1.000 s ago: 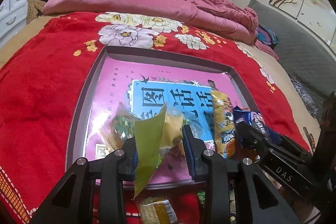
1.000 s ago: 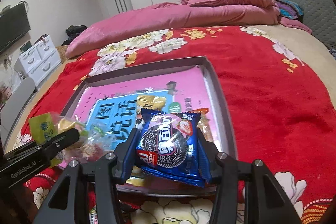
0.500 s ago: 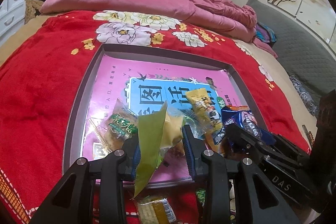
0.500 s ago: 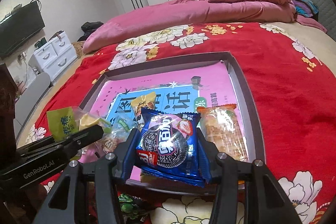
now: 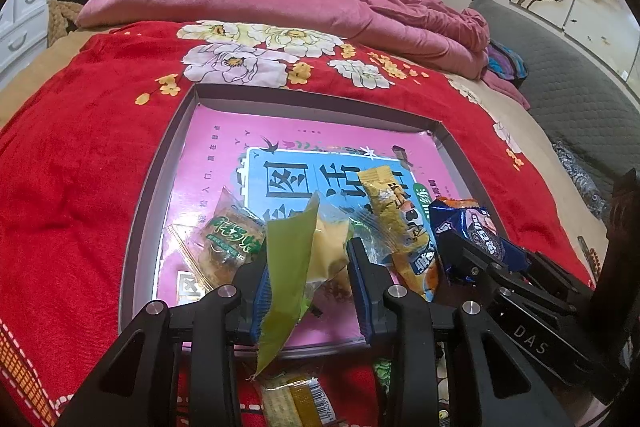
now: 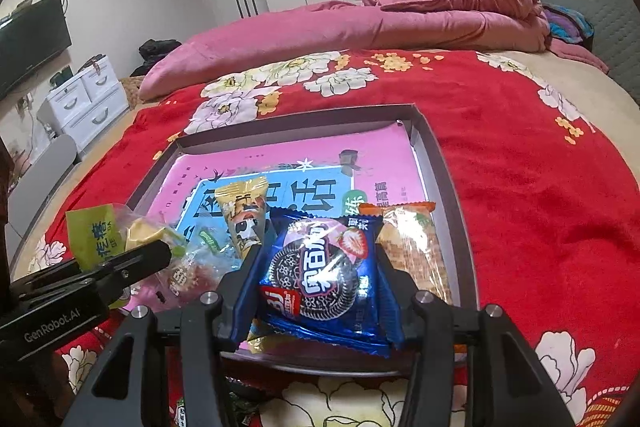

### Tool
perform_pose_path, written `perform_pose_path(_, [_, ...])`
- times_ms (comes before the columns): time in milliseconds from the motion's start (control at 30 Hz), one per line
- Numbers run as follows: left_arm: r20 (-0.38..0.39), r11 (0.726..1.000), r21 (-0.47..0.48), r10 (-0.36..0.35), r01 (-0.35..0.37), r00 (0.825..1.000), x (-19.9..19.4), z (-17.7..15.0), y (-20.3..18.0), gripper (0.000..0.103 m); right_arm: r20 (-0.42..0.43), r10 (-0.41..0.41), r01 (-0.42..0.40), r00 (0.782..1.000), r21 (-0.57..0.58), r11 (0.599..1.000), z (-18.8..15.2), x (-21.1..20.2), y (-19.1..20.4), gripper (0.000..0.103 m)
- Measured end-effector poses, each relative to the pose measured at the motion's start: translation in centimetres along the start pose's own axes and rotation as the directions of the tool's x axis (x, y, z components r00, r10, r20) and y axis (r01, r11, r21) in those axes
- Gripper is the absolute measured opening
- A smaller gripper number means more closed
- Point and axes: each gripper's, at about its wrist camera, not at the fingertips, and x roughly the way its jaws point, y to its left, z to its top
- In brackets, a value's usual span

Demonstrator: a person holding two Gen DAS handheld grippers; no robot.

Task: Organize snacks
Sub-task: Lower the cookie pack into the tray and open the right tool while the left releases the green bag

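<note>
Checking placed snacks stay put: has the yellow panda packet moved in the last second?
Yes. The yellow panda packet has shifted left, from the blue panel's right edge onto its characters.

A shallow grey rectangular tray lined with a pink-and-blue printed sheet lies on the bed. Clear, yellow and orange snack packets lie along its near edge; a blue cookie packet and green-labelled packet hang above it.

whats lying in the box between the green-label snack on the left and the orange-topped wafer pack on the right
The yellow panda snack lies in the gap, seen in the right wrist view between the green-label snack and the wafer pack.
</note>
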Motion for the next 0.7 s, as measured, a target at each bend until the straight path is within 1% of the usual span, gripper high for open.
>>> perform_pose_path(200, [-0.002,1.000,0.001,0.002,-0.002,1.000,0.03,-0.02,0.02,0.035,0.013,-0.011,0.011,1.000,0.010,1.000,0.10,-0.26,-0.30,0.053])
perform_pose_path(700, [-0.003,1.000,-0.003,0.000,0.000,1.000,0.17,-0.05,0.08,0.035,0.005,0.000,0.000,1.000,0.010,1.000,-0.12,-0.50,-0.30,0.053])
